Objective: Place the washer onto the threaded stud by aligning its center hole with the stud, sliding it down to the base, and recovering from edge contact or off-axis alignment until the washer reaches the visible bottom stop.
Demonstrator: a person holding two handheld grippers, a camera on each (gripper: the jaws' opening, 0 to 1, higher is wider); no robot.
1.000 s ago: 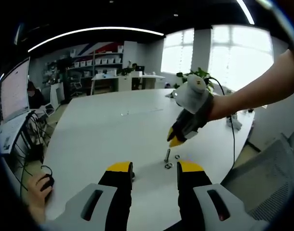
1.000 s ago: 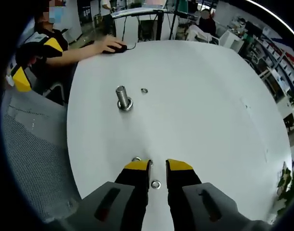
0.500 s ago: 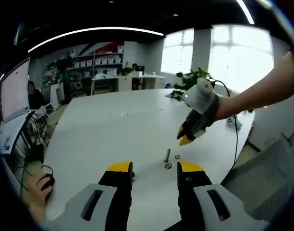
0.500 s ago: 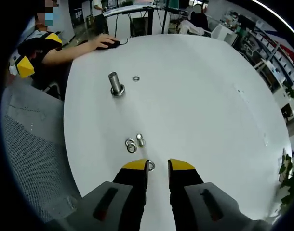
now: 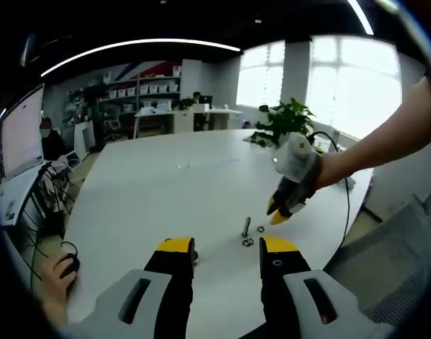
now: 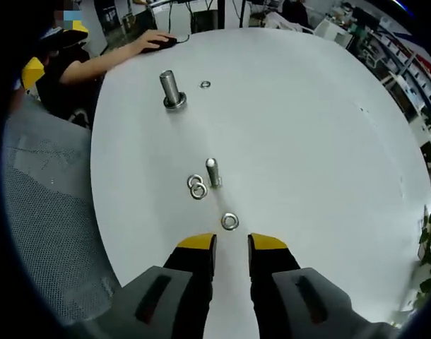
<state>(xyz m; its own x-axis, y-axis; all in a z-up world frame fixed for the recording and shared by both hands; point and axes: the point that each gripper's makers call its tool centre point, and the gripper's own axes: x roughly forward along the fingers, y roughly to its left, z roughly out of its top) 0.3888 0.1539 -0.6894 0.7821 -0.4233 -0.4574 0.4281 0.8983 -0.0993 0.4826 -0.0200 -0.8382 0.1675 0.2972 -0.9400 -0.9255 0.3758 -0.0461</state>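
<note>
We are hovering the right gripper (image 6: 232, 242), jaws slightly apart and empty, just short of a washer (image 6: 229, 221) near the small stud (image 6: 213, 171); the left gripper (image 5: 226, 247), jaws wide and empty, is idling. We should descend squarely and pinch its rim.

No text, label, brand or number can be read anywhere.

An open-plan office: a white meeting table (image 5: 152, 191), desks with monitors (image 5: 21, 134), shelving (image 5: 141, 92), mesh chairs (image 6: 46, 212).
</note>
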